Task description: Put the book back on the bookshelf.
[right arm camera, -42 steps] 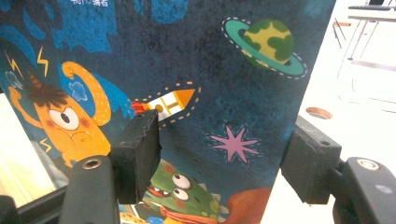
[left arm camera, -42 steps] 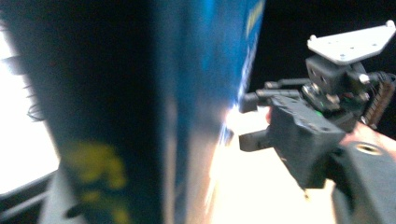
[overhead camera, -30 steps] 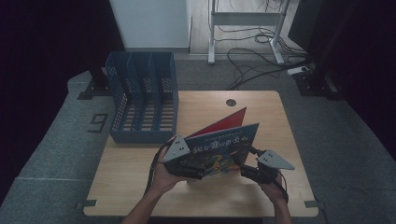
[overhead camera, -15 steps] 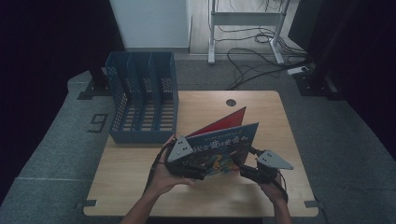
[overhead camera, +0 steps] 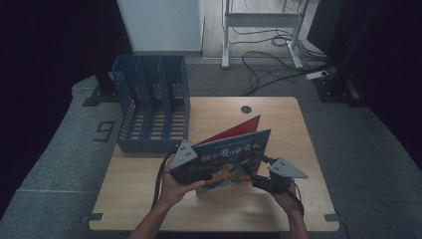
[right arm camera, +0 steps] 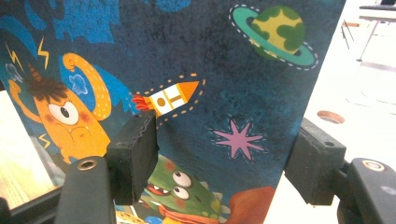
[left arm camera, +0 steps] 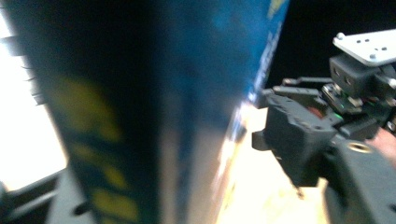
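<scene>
Currently the picture book (overhead camera: 231,162) is stood on edge mid-table (overhead camera: 278,114), clamped by right gripper (right arm camera: 224,158); left gripper (overhead camera: 191,172) jaws have just been closing at its spine, grip can't be told. Book could tip if not pinched properly.

Two books (overhead camera: 234,157), one blue file rack (overhead camera: 152,109), one table (overhead camera: 298,129), two claws

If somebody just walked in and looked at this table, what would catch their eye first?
Probably the blue picture book with its cartoon monsters and rocket, held upright near the front of the wooden table between the left gripper and right gripper. Next, the empty blue file rack at the back left corner.
</scene>
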`<state>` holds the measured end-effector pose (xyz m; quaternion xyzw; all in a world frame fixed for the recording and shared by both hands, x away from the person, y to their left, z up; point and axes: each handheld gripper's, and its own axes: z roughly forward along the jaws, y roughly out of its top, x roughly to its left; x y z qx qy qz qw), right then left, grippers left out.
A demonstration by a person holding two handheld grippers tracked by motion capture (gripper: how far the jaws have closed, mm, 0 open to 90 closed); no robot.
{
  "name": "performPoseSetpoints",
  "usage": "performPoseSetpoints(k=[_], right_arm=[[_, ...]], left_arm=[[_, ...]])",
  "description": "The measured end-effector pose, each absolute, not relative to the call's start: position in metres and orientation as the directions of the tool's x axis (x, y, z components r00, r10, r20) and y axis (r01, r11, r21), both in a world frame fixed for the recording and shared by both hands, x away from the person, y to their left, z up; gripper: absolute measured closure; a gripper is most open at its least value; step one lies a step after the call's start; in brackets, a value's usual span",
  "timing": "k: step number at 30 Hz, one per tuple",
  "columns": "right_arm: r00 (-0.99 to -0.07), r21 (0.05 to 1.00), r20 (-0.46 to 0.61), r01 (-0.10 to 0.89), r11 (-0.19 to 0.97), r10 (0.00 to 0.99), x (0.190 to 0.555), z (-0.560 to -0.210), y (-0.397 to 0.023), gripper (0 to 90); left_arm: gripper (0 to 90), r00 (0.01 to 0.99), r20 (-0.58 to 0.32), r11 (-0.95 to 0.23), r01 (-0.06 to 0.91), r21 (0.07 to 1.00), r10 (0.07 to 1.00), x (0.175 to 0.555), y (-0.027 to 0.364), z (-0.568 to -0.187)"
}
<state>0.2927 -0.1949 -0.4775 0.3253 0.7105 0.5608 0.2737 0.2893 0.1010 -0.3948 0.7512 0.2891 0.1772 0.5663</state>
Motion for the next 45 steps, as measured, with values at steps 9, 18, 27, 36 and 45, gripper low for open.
performPoseSetpoints(k=[9, 18, 27, 36, 45], right_arm=[[-0.645, 0.974, -0.026, 0.154, 0.164, 0.764, 0.298, -0.479, -0.193, 28.8], [-0.619, 0.97, -0.001, 0.19, 0.15, 0.785, 0.299, -0.482, -0.199, 24.2], [-0.617, 0.967, -0.002, 0.2, 0.159, 0.787, 0.299, -0.484, -0.2, 24.9], [-0.629, 0.963, 0.003, 0.212, 0.168, 0.778, 0.299, -0.485, -0.199, 25.7], [-0.638, 0.96, -0.003, 0.212, 0.18, 0.77, 0.299, -0.485, -0.195, 25.9]], left_arm=[[69.0, 0.835, -0.062, -0.193, 0.197, 0.961, 0.547, 0.286, 0.104, -0.396], [81.8, 0.802, -0.042, -0.165, 0.174, 0.971, 0.596, 0.284, 0.104, -0.4], [82.3, 0.784, -0.088, -0.091, 0.182, 0.979, 0.615, 0.283, 0.11, -0.396], [81.7, 0.778, -0.136, -0.07, 0.225, 0.972, 0.613, 0.286, 0.117, -0.391], [78.3, 0.785, -0.145, -0.078, 0.239, 0.968, 0.602, 0.285, 0.116, -0.389]])
